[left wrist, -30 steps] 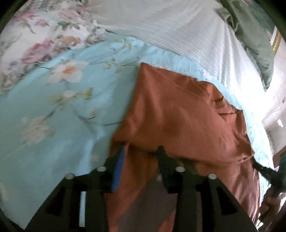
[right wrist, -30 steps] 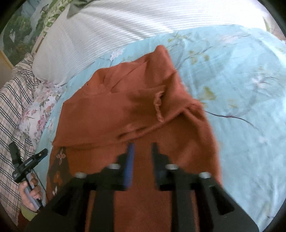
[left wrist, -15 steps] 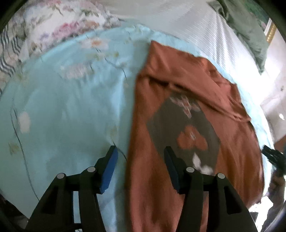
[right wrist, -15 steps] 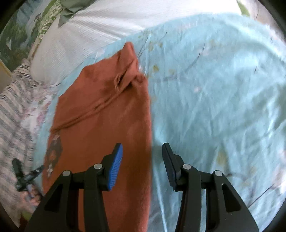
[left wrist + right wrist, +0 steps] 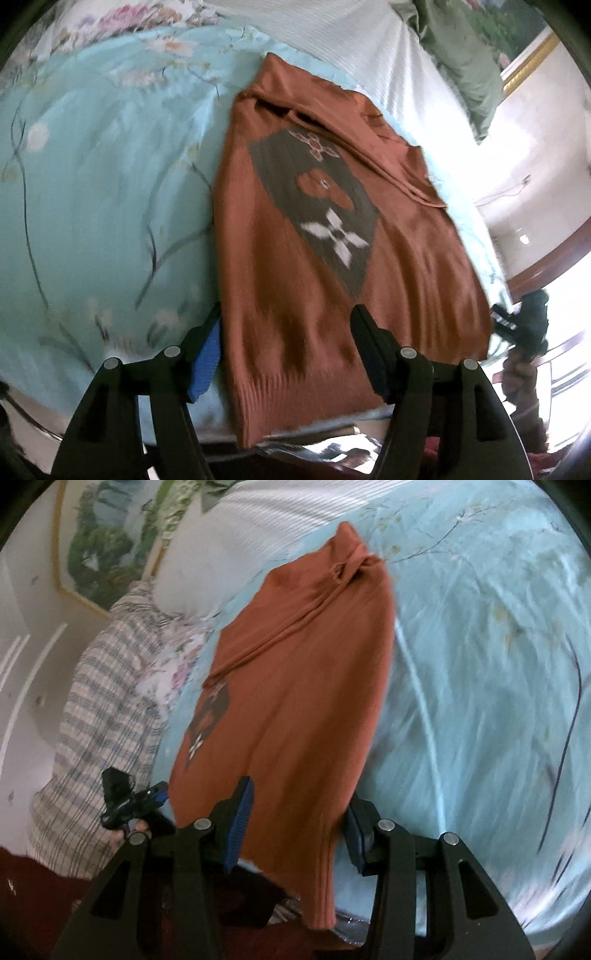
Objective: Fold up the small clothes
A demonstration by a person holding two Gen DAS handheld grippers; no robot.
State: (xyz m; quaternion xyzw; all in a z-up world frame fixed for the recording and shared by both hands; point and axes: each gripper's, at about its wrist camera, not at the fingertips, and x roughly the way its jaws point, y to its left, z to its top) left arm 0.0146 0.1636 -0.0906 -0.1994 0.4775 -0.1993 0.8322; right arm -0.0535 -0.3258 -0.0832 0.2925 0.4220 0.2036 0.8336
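While both tools sit at the near edge of the bed (image 5: 92, 206), we see the rust-orange sweater (image 5: 295, 295) lying flat on the light-blue floral bedsheet (image 5: 480, 683), hem toward us, collar end toward the white striped pillow (image 5: 369, 44). Sweater's grey diamond patch with a white flower (image 5: 334, 236) faces up. Left tool (image 5: 286, 354): jaws opening, already wide, hem area lies between the fingers, pads not pressing it. Right tool (image 5: 299, 819): jaws moderately apart, straddling the sweater's right hem corner; we see no pinch on the cloth. In each wrist view we catch the other tool at the frame edge, with part of a hand on it. Plaid fabric (image 5: 92, 720) lies left of the bedsheet in the right wrist view. Both views are motion-blurred.
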